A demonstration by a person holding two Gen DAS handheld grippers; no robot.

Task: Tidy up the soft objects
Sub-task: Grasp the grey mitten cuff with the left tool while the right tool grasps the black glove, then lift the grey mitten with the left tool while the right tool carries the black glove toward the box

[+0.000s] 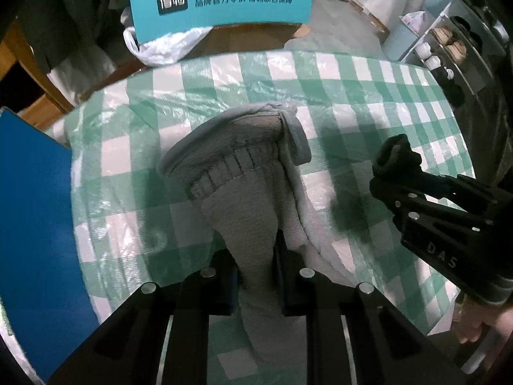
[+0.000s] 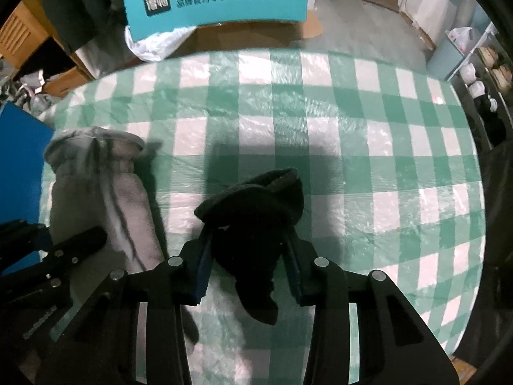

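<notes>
Left gripper: jaws nearly closed, clamped on the grey sock, which extends toward 12 o'clock over the desk with its checked cloth. Right gripper: jaws partly open, pads pressing the sides of the black sock. In the right wrist view the grey sock lies at 9 o'clock, beside the blue box.
</notes>
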